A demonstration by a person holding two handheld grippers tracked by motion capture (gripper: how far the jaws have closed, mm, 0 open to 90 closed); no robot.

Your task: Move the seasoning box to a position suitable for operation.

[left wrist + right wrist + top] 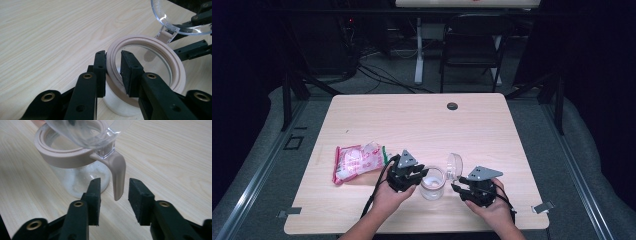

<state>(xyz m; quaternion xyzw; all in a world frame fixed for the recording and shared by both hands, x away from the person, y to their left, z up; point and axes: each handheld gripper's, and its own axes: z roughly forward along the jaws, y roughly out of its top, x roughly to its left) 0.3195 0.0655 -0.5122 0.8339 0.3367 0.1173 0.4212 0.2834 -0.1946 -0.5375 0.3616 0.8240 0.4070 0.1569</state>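
Jar (432, 184), clear-bodied with a beige rim (147, 47), stands near the near edge of the table (422, 120), about midway between its left and right edges. Its clear lid (455, 165) is hinged open and tilts up on the jar's right side. A beige tab (118, 176) hangs down from the hinge.

Left gripper (113, 71): we hold it in the left hand (388, 199), just left of the jar. Its jaws are nearly closed and clamp the rim, one pad outside the ring, one inside it. In the left gripper view the lid appears at the upper right, with the other gripper's black fingers beside it.

Right gripper (115, 201): we hold it in the right hand (495, 207), just right of the jar. Its jaws stand partly open with the tab between them; a gap shows on each side of the tab, so the pads do not press it.

Packet (358, 161), pink and white, lies flat towards the left edge, just left of the left gripper and apart from the jar.

Grommet (452, 106), dark and round, sits near the far edge.
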